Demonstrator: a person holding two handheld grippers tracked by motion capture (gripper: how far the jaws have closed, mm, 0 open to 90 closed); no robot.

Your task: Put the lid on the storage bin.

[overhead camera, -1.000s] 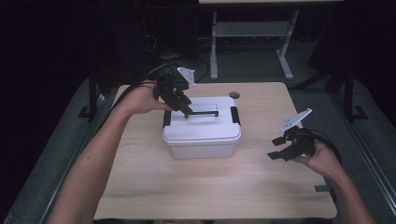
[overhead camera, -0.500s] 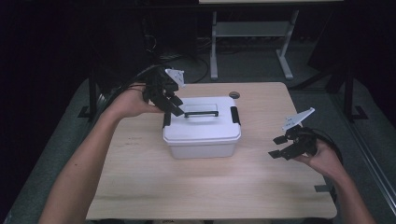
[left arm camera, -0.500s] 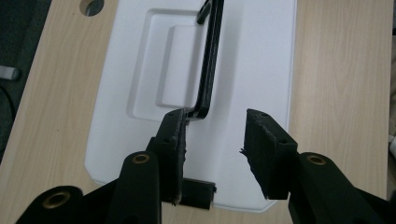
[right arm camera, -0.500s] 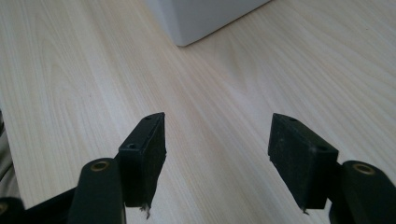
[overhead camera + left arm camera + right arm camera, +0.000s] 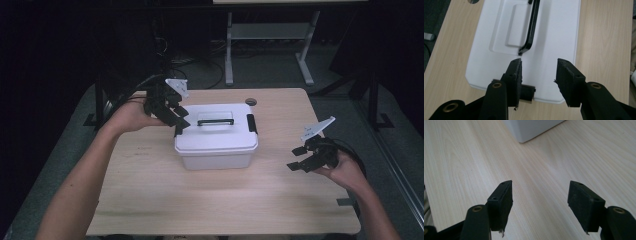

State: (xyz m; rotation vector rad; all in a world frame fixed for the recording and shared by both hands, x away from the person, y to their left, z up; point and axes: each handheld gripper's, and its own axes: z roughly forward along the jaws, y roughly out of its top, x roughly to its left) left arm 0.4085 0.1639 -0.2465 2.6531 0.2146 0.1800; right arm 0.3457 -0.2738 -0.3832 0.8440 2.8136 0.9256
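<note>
Left tool (image 5: pixel 538 82), jaws apart over the white box's (image 5: pixel 216 137) left-end latch (image 5: pixel 526 93), may skid off it; right tool (image 5: pixel 311 156), apart, idles near counter's (image 5: pixel 150 200) right edge.

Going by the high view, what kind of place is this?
Probably a lab or workshop recording station: a pale wooden table holding one white lidded plastic box, loose black cables on the dark floor, and a grey metal-legged bench behind.

No text, label, brand, number or sign can be read in any view. The white box (image 5: pixel 216 134) with its black handle (image 5: pixel 215 121) is plain, and nothing is printed on the wooden table (image 5: pixel 150 190).
</note>
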